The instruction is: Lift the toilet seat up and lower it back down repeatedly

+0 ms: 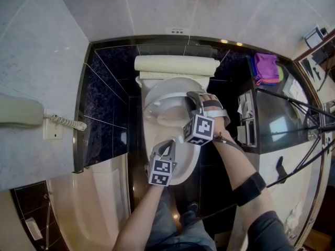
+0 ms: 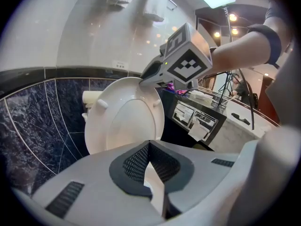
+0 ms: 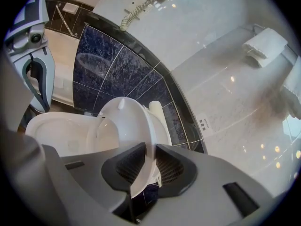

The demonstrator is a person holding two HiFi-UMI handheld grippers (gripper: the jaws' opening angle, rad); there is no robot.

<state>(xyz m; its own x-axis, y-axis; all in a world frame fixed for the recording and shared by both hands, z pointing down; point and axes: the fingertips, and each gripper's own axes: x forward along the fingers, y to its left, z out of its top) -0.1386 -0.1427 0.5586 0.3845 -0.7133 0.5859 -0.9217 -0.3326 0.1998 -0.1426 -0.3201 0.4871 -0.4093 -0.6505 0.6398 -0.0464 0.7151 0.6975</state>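
Position check, seat handling.

Glossy white oval plastic toilet seat (image 3: 123,126): raised off the white ceramic bowl (image 3: 49,126) and tilted steeply, hinged at the rear below the cream cistern (image 1: 175,64). Long axis from the rear hinge to the free front edge, now pointing upward. Two small bumper nubs visible on the face turned toward the left gripper view (image 2: 124,121).

Right gripper (image 3: 146,166): clamped on the thin side rim of the seat, one dark ribbed pad on each face, both touching. Seen from the head view (image 1: 194,99) to sit on the seat's right side, well up from the bowl. Nearer hand by far, and already in contact.

Left gripper (image 2: 149,145): tips together, apparently holding nothing. Low over the front of the bowl (image 1: 167,146), apart from the seat.

Governing relation, as a judgement: seat pivots about the rear hinge only, so swing along an arc about that hinge, not straight down.

Handling, as a judgement: hard, smooth, slippery plastic; thin rim; light. Keep the pads square on the rim to avoid slip. Lower slowly to prevent a slam on the ceramic.

Surroundings: dark blue veined polished wall tiles (image 1: 112,88).
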